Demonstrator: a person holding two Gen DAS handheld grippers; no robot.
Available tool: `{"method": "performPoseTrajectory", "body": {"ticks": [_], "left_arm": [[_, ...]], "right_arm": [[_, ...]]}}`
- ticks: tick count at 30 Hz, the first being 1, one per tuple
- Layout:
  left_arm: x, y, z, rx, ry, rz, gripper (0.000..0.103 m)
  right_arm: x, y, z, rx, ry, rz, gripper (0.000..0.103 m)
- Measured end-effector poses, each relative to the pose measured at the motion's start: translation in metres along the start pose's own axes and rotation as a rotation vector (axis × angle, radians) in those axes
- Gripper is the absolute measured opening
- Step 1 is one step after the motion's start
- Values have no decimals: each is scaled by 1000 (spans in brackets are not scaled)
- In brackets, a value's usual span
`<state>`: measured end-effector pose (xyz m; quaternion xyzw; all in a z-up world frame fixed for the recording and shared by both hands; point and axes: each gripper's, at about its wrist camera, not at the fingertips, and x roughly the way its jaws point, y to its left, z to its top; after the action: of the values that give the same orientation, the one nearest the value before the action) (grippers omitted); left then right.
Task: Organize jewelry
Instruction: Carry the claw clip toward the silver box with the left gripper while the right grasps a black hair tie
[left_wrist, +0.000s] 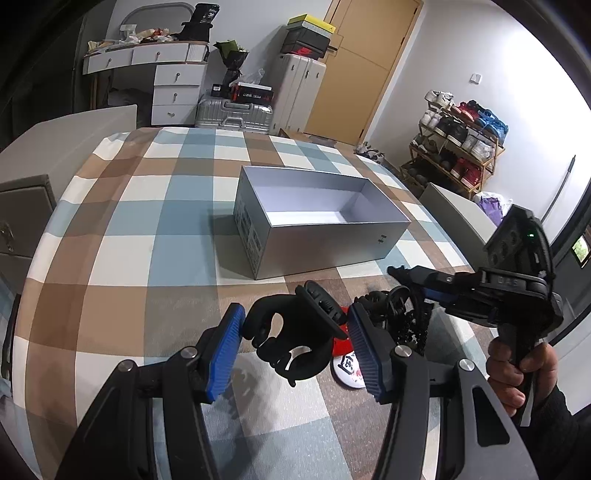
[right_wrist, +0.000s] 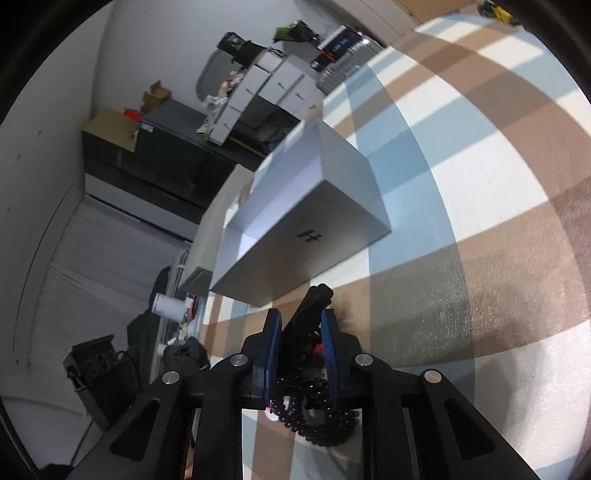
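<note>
The step in hand is the pick-up of the jewelry. The right gripper (right_wrist: 299, 332) has its jaws narrow, closed on a black clip-like piece (right_wrist: 314, 306) whose tip sticks out ahead of them; a black bead chain (right_wrist: 317, 417) lies just behind and under the jaws, on the checked cloth of the bench (right_wrist: 480, 184). The left gripper (left_wrist: 295, 343) holds a black curved ornament (left_wrist: 291, 332) between half-open jaws. The open grey box (left_wrist: 317, 221) stands ahead of both jaws, apart from them and empty as far as I see. The next move, I judge, calls for lifting without snagging the chain, then carrying over the box rim.
</note>
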<state>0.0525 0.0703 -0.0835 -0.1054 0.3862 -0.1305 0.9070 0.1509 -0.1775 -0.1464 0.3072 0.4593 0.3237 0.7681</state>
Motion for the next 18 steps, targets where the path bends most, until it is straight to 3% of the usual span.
{"method": "performPoseTrajectory", "body": {"ticks": [8, 15, 16, 18], "left_arm": [[-5, -11, 12, 18, -22, -8, 52], [-7, -24, 33, 67, -55, -8, 52], [-7, -25, 38, 71, -62, -12, 52], [-3, -25, 46, 75, -67, -10, 52]], "right_arm": [[-21, 7, -1, -36, -77, 70, 21], [-37, 35, 14, -117, -140, 116, 21], [-37, 40, 18, -130, -145, 118, 13], [-38, 49, 29, -156, -146, 113, 13]]}}
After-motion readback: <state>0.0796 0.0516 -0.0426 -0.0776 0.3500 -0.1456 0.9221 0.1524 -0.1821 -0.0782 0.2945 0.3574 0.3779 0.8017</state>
